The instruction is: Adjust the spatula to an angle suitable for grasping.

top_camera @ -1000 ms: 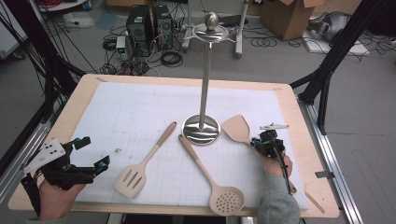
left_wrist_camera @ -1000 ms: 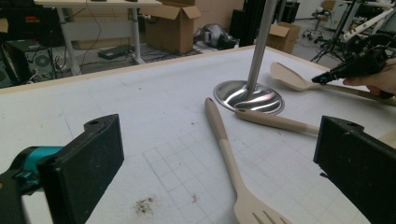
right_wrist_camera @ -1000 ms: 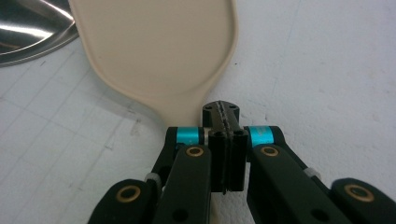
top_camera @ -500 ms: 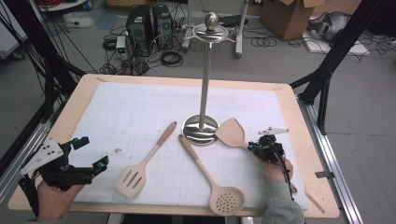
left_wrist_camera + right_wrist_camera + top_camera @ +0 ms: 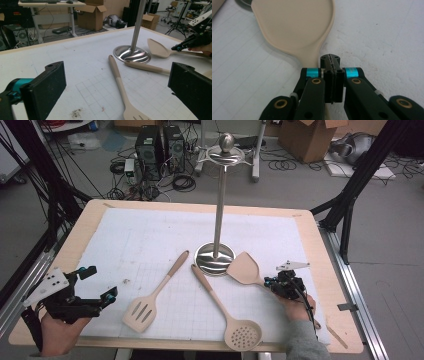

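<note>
A steel utensil stand (image 5: 216, 257) rises mid-table, and its base (image 5: 131, 53) is seen across the mat in the left gripper view. Three beige utensils lie in front of it. They are a slotted spatula (image 5: 142, 312), a perforated spoon (image 5: 242, 334) and a solid turner (image 5: 245, 268). My right gripper (image 5: 270, 282) is shut, pads pressed together. In the right gripper view its tips (image 5: 330, 58) sit right over the turner's neck (image 5: 310, 58), and the handle runs beneath them. My left gripper (image 5: 101, 281) stands open at the near left with nothing between its fingers (image 5: 47, 85).
A white grid mat (image 5: 150, 245) covers the wooden table (image 5: 90, 210). Cardboard boxes (image 5: 305, 137), computer towers (image 5: 157, 145) and cables lie on the floor beyond the far edge. Black frame legs (image 5: 350, 200) stand at the right.
The turner's head has slid a little nearer and leftward, off the stand's base. The right gripper has shifted slightly the same way. The left gripper has stayed put.
</note>
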Tool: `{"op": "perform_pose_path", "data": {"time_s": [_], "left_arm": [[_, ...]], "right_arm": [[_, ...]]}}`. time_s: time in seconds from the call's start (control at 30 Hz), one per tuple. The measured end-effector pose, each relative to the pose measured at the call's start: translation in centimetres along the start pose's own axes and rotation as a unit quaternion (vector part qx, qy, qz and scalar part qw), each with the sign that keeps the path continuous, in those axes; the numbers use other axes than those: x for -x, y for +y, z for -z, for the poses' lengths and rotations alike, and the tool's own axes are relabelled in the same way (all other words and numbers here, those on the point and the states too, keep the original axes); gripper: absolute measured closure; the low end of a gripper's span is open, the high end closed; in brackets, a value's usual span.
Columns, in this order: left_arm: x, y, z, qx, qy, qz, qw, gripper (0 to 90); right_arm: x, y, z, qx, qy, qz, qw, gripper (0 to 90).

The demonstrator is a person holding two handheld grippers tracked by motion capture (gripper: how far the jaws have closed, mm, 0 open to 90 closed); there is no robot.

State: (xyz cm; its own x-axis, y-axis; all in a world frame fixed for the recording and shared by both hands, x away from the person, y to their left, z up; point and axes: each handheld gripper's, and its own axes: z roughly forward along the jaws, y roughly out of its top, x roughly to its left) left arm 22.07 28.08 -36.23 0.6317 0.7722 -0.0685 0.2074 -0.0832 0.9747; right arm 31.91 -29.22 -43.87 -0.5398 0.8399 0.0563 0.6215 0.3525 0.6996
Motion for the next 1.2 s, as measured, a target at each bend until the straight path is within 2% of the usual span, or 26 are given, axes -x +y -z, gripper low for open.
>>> {"op": "perform_pose_path", "data": {"time_s": [0.07,0.1,0.33,0.5,0.83,0.9,0.93,1.0,1.03,1.1,1.13,1.2], "left_arm": [[0.1,0.1,-0.1,0.0,-0.001,-0.001,1.0,2.1],[0.1,0.1,-0.1,0.001,-0.002,-0.001,1.0,2.0],[0.3,0.2,-0.4,0.001,-0.005,-0.002,1.0,2.0],[0.3,0.3,-0.4,0.003,-0.007,-0.003,1.0,2.0],[0.5,0.4,-1.2,0.0,-0.015,-0.005,0.9999,2.1],[0.5,0.4,-1.3,-0.001,-0.016,-0.004,0.9999,2.0],[0.5,0.4,-1.3,-0.001,-0.016,-0.005,0.9999,2.0],[0.5,0.4,-1.4,-0.002,-0.018,-0.005,0.9998,2.0],[0.5,0.4,-1.4,-0.002,-0.019,-0.006,0.9998,2.0],[0.5,0.4,-1.3,-0.002,-0.018,-0.008,0.9998,2.0],[0.4,0.4,-1.2,0.0,-0.017,-0.006,0.9998,2.0],[0.4,0.6,-1.1,0.003,-0.017,-0.006,0.9998,2.0]], "right_arm": [[-0.1,-0.2,0.2,0.001,0.008,0.007,0.9999,90.0],[-0.2,-0.3,0.3,-0.001,0.019,0.013,0.9997,90.0],[-0.9,-1.1,1.1,0.003,0.042,0.03,0.9987,90.0],[-1.3,-1.6,1.7,0.008,0.055,0.033,0.9979,90.0],[-1.2,-1.6,1.3,-0.002,0.05,0.029,0.9983,90.0],[-1.2,-1.5,1.6,0.004,0.042,0.028,0.9987,90.0],[-1.0,-1.5,2.2,0.032,0.049,0.022,0.9981,90.0],[-0.9,-1.5,3.3,0.051,0.051,0.018,0.9972,90.0],[-0.9,-1.5,3.3,0.051,0.051,0.018,0.9972,90.0],[-0.9,-1.6,4.4,0.059,0.048,0.018,0.9969,90.0],[-0.9,-1.9,5.7,0.07,0.047,0.018,0.9963,90.0],[-0.9,-2.2,6.3,0.074,0.045,0.02,0.9961,90.0]]}}
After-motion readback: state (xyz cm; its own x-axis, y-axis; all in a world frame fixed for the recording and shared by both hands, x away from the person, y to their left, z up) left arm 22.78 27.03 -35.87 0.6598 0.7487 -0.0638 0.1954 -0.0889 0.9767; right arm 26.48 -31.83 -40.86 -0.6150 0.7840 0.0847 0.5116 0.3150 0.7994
